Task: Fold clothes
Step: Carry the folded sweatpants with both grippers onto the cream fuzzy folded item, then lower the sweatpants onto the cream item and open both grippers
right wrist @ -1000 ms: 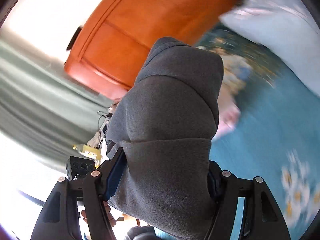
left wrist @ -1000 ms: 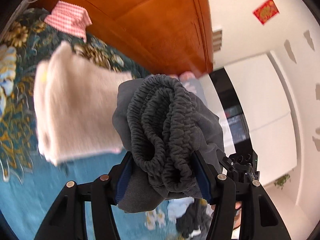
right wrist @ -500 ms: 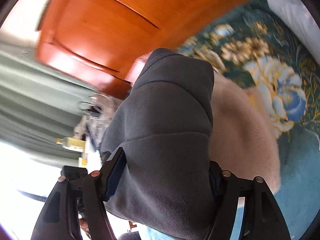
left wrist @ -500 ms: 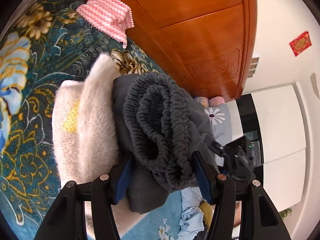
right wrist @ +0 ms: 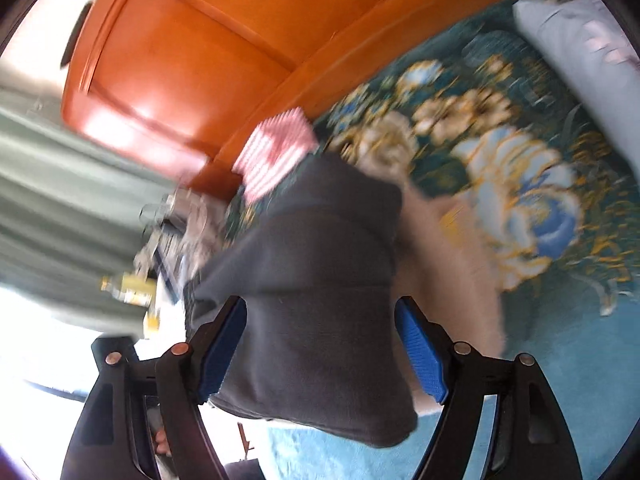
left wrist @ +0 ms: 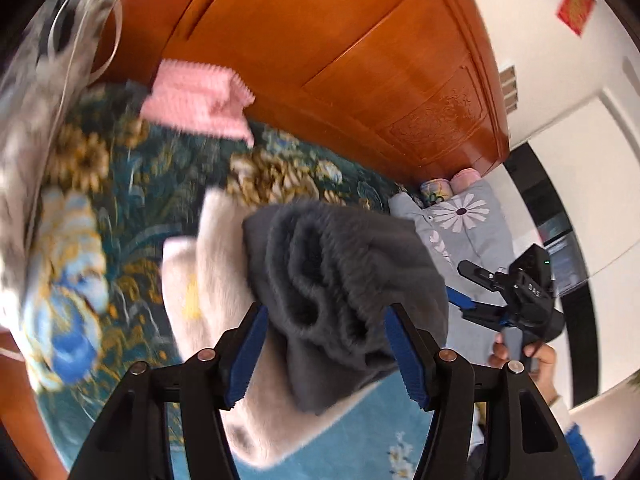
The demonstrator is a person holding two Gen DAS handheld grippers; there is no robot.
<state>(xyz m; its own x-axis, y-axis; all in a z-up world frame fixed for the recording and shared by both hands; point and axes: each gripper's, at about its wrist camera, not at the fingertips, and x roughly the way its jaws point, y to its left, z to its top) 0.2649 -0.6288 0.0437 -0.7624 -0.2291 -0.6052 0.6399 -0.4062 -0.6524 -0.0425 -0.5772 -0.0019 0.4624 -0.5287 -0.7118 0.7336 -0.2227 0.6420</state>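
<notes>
A folded dark grey garment [left wrist: 340, 280] with an elastic waistband lies on top of a folded cream sweater [left wrist: 208, 280] on the floral bedspread. My left gripper [left wrist: 326, 352] is open, its blue pads standing either side of the garment's waistband end. My right gripper [right wrist: 320, 352] is open around the other end of the grey garment [right wrist: 316, 300], with the cream sweater [right wrist: 452, 272] beside and under it. The right gripper also shows in the left wrist view [left wrist: 516, 304], held by a hand.
A pink zigzag cloth [left wrist: 196, 100] lies near the orange wooden headboard [left wrist: 340, 60]. A grey flowered garment [left wrist: 464, 228] lies further along the bed. The teal floral bedspread [left wrist: 100, 200] spreads around the stack. Green curtains [right wrist: 60, 184] and a cluttered bedside [right wrist: 160, 248] stand beyond.
Both grippers lowered the grey garment onto the cream sweater and opened, letting it go. Both views have swung toward the bed.
</notes>
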